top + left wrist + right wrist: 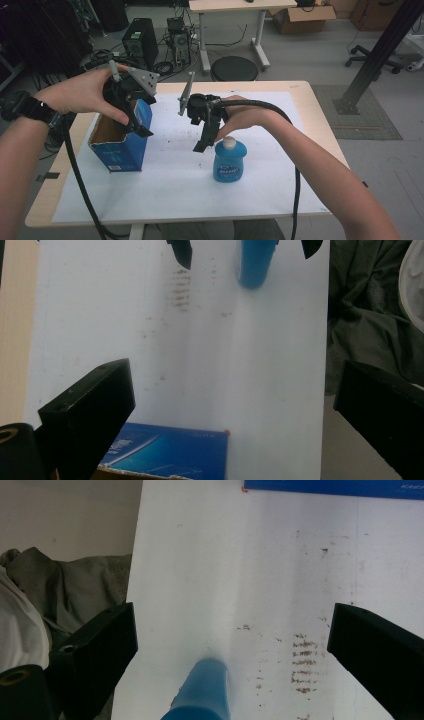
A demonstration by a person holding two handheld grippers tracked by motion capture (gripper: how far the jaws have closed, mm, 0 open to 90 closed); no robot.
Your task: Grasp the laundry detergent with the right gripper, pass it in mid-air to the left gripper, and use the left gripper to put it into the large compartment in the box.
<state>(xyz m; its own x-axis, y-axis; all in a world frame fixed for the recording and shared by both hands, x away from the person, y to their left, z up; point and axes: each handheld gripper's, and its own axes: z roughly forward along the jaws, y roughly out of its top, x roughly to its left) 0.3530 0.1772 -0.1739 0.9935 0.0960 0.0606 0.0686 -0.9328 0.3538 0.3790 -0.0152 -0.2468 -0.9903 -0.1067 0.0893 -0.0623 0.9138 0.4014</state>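
We see a table [320,130] covered by a white sheet [170,180]. An open blue box [120,145] stands at its left, a blue bottle [230,160] near the middle. Our left gripper [142,131] hangs over the box, jaws apart and empty. Our right gripper [200,147] hovers just beside the bottle, jaws apart.

Upright blue bottle [230,161], open blue box [120,139]

High view looks down; both gripper views face the white sheet [225,365] closely.
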